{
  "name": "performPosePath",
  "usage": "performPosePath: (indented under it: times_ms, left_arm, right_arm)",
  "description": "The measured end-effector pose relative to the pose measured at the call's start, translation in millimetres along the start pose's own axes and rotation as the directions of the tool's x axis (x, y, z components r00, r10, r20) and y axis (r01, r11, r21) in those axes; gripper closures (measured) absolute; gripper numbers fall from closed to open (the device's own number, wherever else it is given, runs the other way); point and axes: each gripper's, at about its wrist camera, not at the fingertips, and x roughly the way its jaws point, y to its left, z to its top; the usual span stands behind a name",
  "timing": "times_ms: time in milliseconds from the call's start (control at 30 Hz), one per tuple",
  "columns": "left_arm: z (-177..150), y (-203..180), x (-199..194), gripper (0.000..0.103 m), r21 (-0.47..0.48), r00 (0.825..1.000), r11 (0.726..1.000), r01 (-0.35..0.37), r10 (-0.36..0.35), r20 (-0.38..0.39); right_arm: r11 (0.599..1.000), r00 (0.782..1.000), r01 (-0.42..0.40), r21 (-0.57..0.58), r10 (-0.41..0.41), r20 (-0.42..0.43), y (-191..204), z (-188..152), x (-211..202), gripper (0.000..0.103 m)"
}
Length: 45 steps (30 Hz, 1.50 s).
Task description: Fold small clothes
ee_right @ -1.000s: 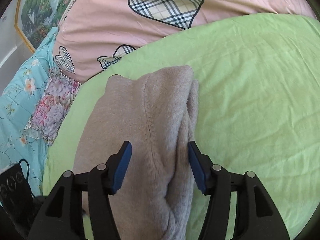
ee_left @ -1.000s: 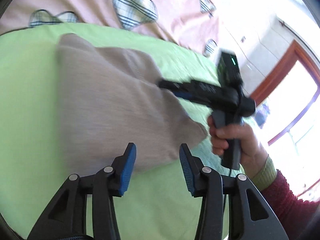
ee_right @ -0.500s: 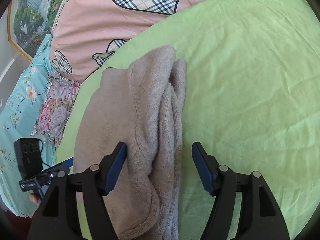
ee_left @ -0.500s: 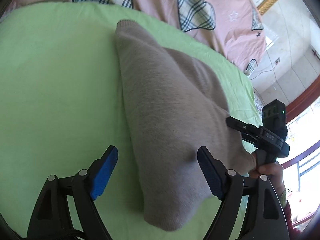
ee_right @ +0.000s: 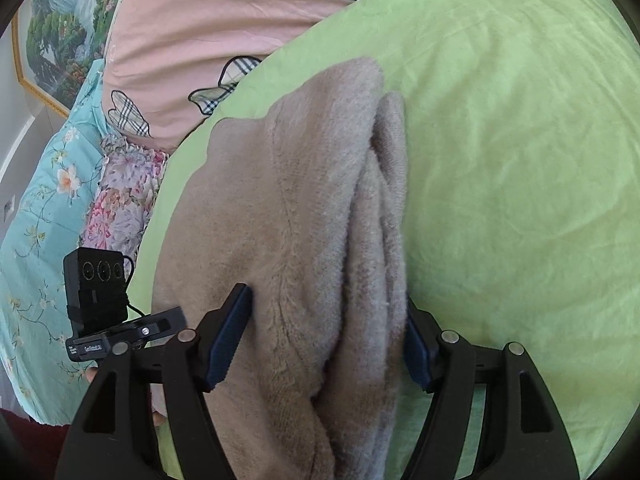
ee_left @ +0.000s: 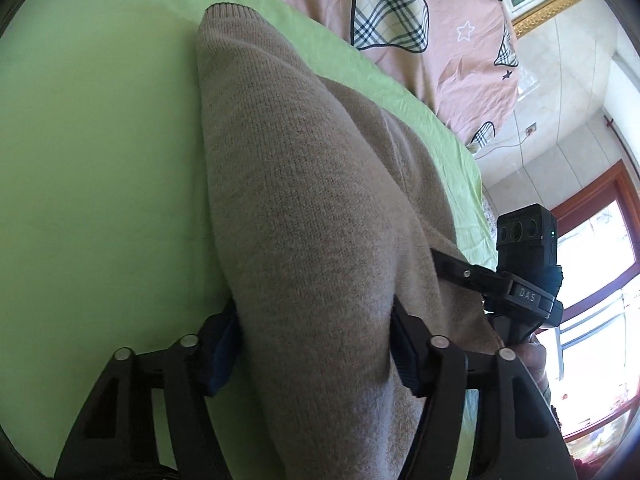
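Note:
A beige knitted sweater point(ee_left: 300, 180) lies folded lengthwise on the green sheet point(ee_left: 100, 160). My left gripper point(ee_left: 316, 344) straddles its near end. The jaws are closing, and both blue pads press into the thick fabric bulging between them. In the right wrist view the same sweater point(ee_right: 312, 200) shows its stacked fleecy layers. My right gripper point(ee_right: 324, 340) is closing on that bundle, with its pads against both sides of it. The black housing of the right gripper point(ee_left: 524, 236) and of the left gripper point(ee_right: 96, 280) shows at the frame sides. A hand holds each.
A pink quilt with plaid hearts point(ee_left: 400, 12) lies beyond the green sheet point(ee_right: 520, 160). A blue floral blanket point(ee_right: 48, 200) borders the bed on one side. A wood-framed window point(ee_left: 592, 280) and a framed painting point(ee_right: 48, 32) stand further off.
The left gripper swung round to the sweater's end, dropped, spread wide and closed on it. The right gripper sank lower and its jaws narrowed around the folded layers.

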Motion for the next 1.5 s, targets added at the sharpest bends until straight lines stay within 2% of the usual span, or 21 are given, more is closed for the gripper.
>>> performPosePath:
  times_ms: [33,133,200,333,467,667,767,867,933,967,1067,1133,1200,1300,1367,1400,1433,1467,1500]
  left_arm:
    - [-1.2,0.1,-1.0,0.046,0.004,1.0,1.0,0.001,-0.001,0.007]
    - [-5.9,-4.1,-10.9,0.054,0.027,1.0,1.0,-0.002,0.001,0.025]
    - [-9.1,-6.5,-21.8,0.056,0.033,0.999,0.999,0.002,-0.003,0.034]
    - [-24.9,-8.1,-66.6,0.056,0.067,0.996,0.997,-0.024,0.018,0.088]
    - [-47.4,3.1,-115.5,0.056,0.073,0.993,0.995,-0.074,0.066,0.097]
    - [-94.3,24.4,-181.3,0.056,0.049,0.982,0.987,-0.151,0.144,0.122]
    - [-118.6,43.4,-195.5,0.056,0.017,0.979,0.987,-0.159,0.156,0.131]
    - [-137.0,69.4,-191.3,0.052,-0.064,0.982,0.986,-0.151,0.157,0.107]
    - [-144.5,77.4,-193.3,0.05,-0.099,0.984,0.987,-0.123,0.134,0.118]
    - [-146.7,78.1,-196.4,0.046,-0.106,0.984,0.988,-0.112,0.125,0.126]
    - [-145.7,75.8,-205.5,0.042,-0.089,0.98,0.987,-0.135,0.146,0.138]
    - [-138.3,74.2,-210.0,0.037,-0.074,0.974,0.984,-0.16,0.169,0.148]
    - [-127.9,80.8,-220.4,0.029,-0.085,0.97,0.982,-0.169,0.181,0.164]
    - [-111.6,93.3,-221.6,0.028,-0.129,0.969,0.976,-0.174,0.193,0.155]
    - [-100.9,99.9,-211.1,0.027,-0.158,0.965,0.965,-0.209,0.23,0.126]
    - [-98.3,100.8,-205.4,0.033,-0.163,0.965,0.963,-0.216,0.236,0.115]
    - [-98.4,100.7,-201.0,0.041,-0.165,0.967,0.963,-0.212,0.232,0.11]
    - [-100.7,98.6,-198.1,0.055,-0.162,0.97,0.968,-0.193,0.212,0.115]
    - [-104.2,95.0,-198.9,0.058,-0.157,0.965,0.966,-0.206,0.227,0.131]
  right_arm:
    - [1.0,1.0,-0.005,0.003,0.005,-0.007,1.9,-0.5,2.0,0.052]
    - [1.0,1.0,0.014,-0.025,-0.014,0.003,11.7,-2.7,1.0,0.064]
    - [0.999,1.0,0.019,-0.042,-0.018,0.026,23.1,-5.7,-3.7,0.067]
    - [0.998,0.998,-0.019,-0.067,0.022,0.052,52.6,-20.8,-7.5,0.068]
    - [0.993,0.994,-0.092,-0.076,0.096,0.045,83.9,-42.3,9.1,0.068]
    - [0.976,0.982,-0.186,-0.108,0.186,-0.01,133.0,-78.1,42.9,0.068]
    - [0.971,0.977,-0.212,-0.114,0.207,-0.048,147.3,-91.4,59.4,0.068]
    - [0.974,0.979,-0.2,-0.102,0.193,-0.069,148.7,-99.5,73.9,0.066]
    - [0.976,0.981,-0.188,-0.109,0.181,-0.072,146.7,-101.3,75.2,0.061]
    - [0.977,0.981,-0.184,-0.107,0.177,-0.075,146.1,-101.7,74.5,0.059]
    - [0.984,0.987,-0.147,-0.096,0.14,-0.083,143.6,-99.9,67.5,0.05]
    - [0.989,0.993,-0.109,-0.101,0.103,-0.057,144.0,-96.7,58.0,0.045]
    - [0.993,0.999,-0.049,-0.11,0.051,0.008,143.6,-87.5,41.9,0.043]
    - [0.994,0.995,-0.013,-0.112,0.023,0.092,146.5,-72.4,29.1,0.043]
    - [0.995,0.995,-0.016,-0.098,0.025,0.092,147.9,-58.9,35.2,0.043]
    - [0.996,0.997,-0.005,-0.088,0.012,0.082,147.3,-52.3,43.7,0.047]
    - [0.997,0.998,0.007,-0.081,-0.001,0.07,147.8,-47.3,52.9,0.056]
    - [0.997,0.999,0.008,-0.077,-0.003,0.054,147.9,-44.5,60.8,0.063]
    - [0.996,1.0,-0.009,-0.085,0.011,0.025,150.2,-41.9,71.8,0.085]
